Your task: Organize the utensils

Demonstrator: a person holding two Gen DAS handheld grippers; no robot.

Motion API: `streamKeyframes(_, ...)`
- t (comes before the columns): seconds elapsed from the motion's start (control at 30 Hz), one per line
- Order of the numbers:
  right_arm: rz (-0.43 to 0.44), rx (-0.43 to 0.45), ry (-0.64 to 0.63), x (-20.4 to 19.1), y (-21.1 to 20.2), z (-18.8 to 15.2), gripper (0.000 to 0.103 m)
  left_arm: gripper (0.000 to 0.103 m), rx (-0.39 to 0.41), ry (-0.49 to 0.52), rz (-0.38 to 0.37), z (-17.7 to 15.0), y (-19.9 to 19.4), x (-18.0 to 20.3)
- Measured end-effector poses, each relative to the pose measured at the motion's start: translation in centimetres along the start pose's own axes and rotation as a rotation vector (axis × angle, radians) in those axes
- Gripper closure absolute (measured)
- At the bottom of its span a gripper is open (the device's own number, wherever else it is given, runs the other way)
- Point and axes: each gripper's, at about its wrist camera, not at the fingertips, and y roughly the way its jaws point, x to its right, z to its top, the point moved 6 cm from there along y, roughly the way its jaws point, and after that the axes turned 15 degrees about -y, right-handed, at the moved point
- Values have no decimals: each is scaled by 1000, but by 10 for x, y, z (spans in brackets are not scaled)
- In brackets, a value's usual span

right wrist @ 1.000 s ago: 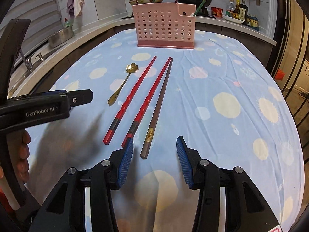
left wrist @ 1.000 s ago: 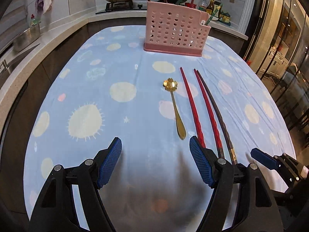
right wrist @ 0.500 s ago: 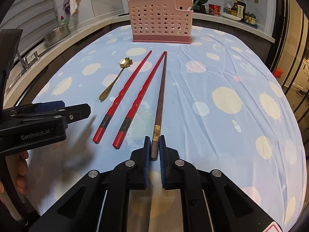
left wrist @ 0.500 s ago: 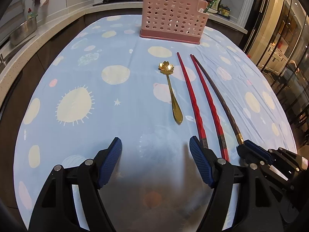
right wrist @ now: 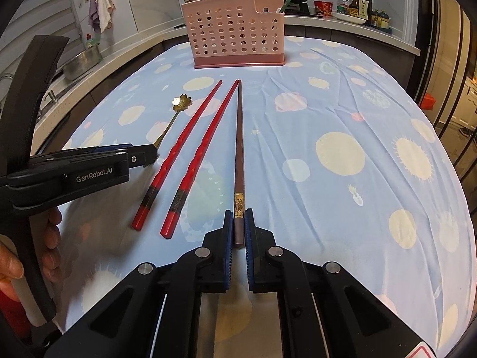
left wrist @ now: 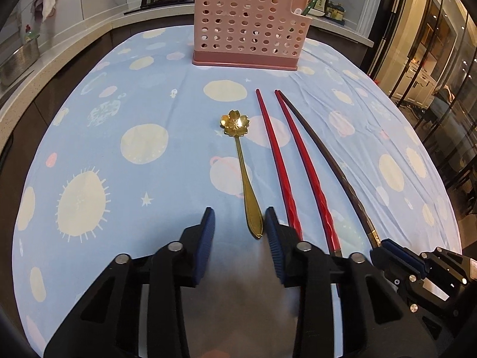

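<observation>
A gold flower-bowl spoon (left wrist: 242, 167) lies on the blue tablecloth, with two red chopsticks (left wrist: 281, 164) and a dark brown chopstick (left wrist: 328, 164) to its right. My left gripper (left wrist: 240, 219) is open, its jaws astride the spoon's handle end. My right gripper (right wrist: 238, 223) is shut on the near end of the brown chopstick (right wrist: 239, 149); it also shows in the left wrist view (left wrist: 396, 256). A pink perforated utensil holder (left wrist: 249, 26) stands at the far end with several utensils in it.
The blue spotted tablecloth (right wrist: 342, 155) covers the table. A kitchen counter with pans, bottles (right wrist: 357, 3) and a metal bowl (right wrist: 82, 62) runs behind and to the left. A hand holds the left gripper (right wrist: 89, 170).
My left gripper has moved forward and narrowed around the spoon handle's end. My right gripper closed on the brown chopstick's near end half a second ago and still holds it.
</observation>
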Motion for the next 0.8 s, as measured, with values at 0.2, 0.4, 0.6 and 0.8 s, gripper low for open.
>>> streamKeyframes(0.2,2,3,3,1,-2,1,96,92,-26,-17,-41,-2,-4,-4)
streamKeyframes(0.4,-4,34,11,4,-14,7,96,92,-13,-26,-57,-6,-21,-7)
streamKeyframes(0.6,-12,95,17,9,-37,21,96,93,34,-34,-69,2,-47,-9)
streamKeyframes(0.8,-22,180,25,18,-65,44,96,94,104,-26,-87,18,-74,-4)
